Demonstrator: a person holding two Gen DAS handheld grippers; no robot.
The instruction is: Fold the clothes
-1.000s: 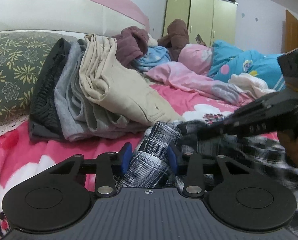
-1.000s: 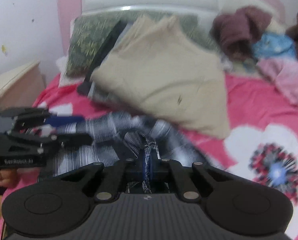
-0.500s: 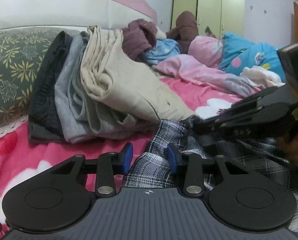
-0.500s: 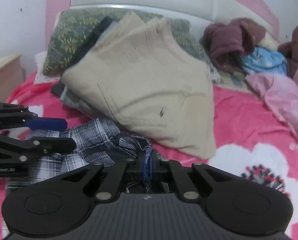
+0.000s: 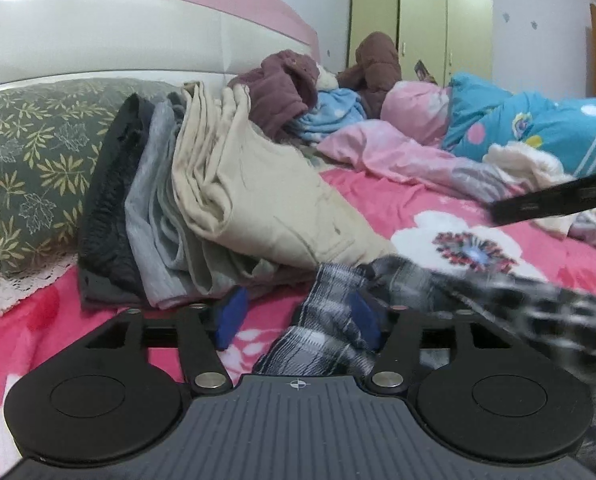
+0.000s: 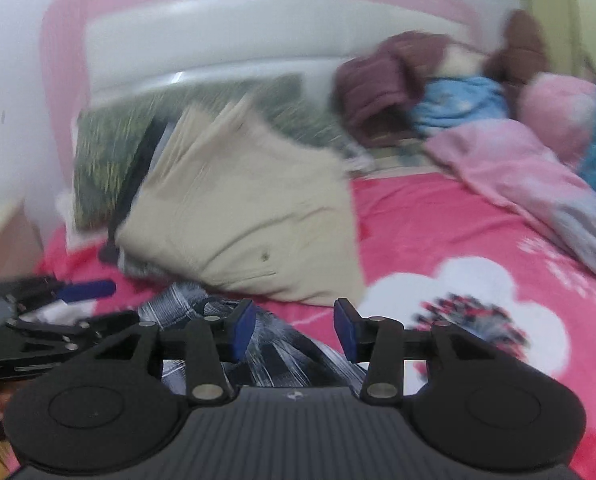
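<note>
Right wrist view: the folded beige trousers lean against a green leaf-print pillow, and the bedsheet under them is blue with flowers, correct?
Not quite. The bedsheet is pink with flowers, not blue, as the right wrist view shows. The beige trousers do lean toward the green leaf-print pillow.

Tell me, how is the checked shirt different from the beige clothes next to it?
The checked shirt is black and white plaid; the beige clothes are one plain colour. The shirt lies low and rumpled on the pink sheet; the beige clothes are folded and lean on a stack against the green pillow. The shirt sits between the left gripper as its jaws open. Both are on the bed.
</note>
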